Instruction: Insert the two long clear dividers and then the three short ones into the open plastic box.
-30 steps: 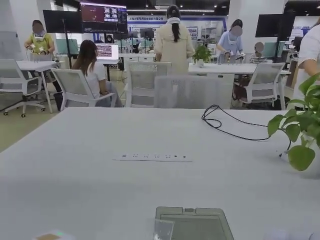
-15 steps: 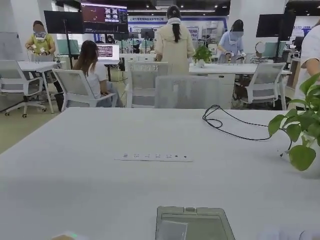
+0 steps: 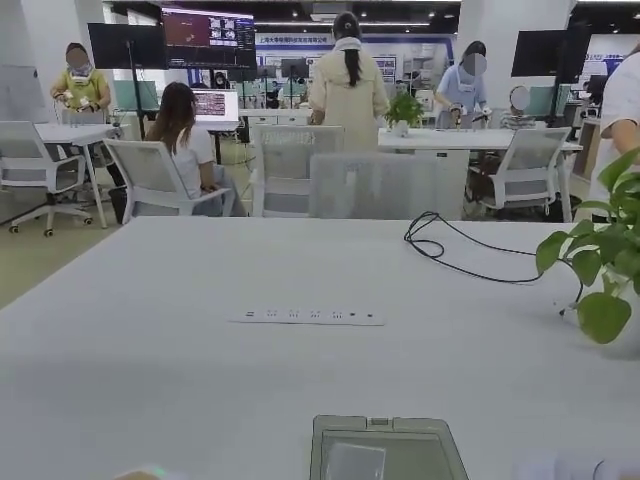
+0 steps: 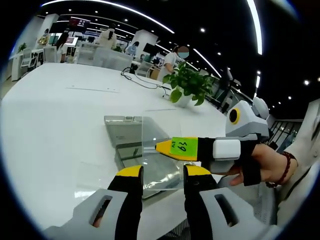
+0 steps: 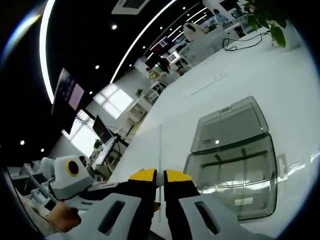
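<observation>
The open clear plastic box (image 5: pixel 235 190) lies flat on the white table, its lid (image 5: pixel 230 125) folded back on the far side. My right gripper (image 5: pixel 160 176) is shut on a clear divider (image 5: pixel 160 145), seen edge-on and upright to the left of the box. In the left gripper view that divider (image 4: pixel 155 135) hangs upright over the box (image 4: pixel 125 130), pinched by the right gripper (image 4: pixel 162 146). My left gripper (image 4: pixel 164 172) is open just in front of the box, nothing between its jaws. The head view catches the lid (image 3: pixel 385 435) and the divider's top (image 3: pixel 355 462).
A potted plant (image 3: pixel 600 270) stands at the table's right edge, and a black cable (image 3: pixel 450 250) loops in front of it. A flat white strip (image 3: pixel 310 315) lies mid-table. Chairs and people fill the room beyond the far edge.
In the head view the clear divider has shifted right, from the lid's left edge to over the lid. The lid and the table have stayed put.
</observation>
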`<action>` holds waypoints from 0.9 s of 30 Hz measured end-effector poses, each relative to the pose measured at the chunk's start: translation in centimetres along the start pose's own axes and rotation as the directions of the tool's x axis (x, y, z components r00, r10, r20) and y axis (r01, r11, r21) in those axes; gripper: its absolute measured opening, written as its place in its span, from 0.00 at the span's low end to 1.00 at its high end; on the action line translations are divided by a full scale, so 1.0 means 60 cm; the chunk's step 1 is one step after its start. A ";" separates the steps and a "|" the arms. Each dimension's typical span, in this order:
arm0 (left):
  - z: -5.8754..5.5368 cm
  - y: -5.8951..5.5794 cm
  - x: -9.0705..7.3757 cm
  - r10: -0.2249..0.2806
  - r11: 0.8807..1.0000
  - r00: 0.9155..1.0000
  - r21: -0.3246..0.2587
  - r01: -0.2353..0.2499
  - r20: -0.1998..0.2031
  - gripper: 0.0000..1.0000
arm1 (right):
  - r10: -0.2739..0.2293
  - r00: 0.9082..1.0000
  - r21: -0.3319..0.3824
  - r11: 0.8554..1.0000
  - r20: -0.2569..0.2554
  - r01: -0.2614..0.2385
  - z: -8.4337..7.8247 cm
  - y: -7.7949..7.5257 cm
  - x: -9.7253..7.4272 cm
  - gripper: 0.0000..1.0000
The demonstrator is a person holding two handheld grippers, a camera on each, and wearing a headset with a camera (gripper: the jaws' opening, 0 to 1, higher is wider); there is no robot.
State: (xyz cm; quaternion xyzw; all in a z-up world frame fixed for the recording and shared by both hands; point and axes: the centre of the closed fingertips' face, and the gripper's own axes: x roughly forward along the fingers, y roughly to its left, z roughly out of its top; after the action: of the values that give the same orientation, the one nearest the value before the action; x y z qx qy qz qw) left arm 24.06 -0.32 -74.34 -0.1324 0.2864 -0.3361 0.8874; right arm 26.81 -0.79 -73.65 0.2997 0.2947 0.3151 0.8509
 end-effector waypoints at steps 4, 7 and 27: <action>0.000 -0.001 0.001 0.001 1.000 1.000 0.001 -0.001 0.000 0.30 | -0.008 1.000 0.007 1.000 -0.003 0.009 0.000 -0.002 0.000 0.06; 0.000 -0.002 0.002 -0.001 1.000 1.000 0.006 0.001 0.001 0.30 | -0.014 1.000 0.015 1.000 -0.010 0.014 0.001 -0.003 -0.001 0.06; -0.001 -0.024 -0.009 0.020 0.928 1.000 0.373 -0.016 -0.006 0.66 | -0.149 0.973 0.157 0.972 -0.176 0.177 0.028 -0.059 -0.045 0.06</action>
State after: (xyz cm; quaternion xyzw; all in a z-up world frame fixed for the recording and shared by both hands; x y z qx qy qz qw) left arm 22.98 -1.04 -73.54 0.0426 0.2227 -0.3769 0.8981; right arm 27.53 -5.47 -74.16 0.3199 0.4131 0.2409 0.8179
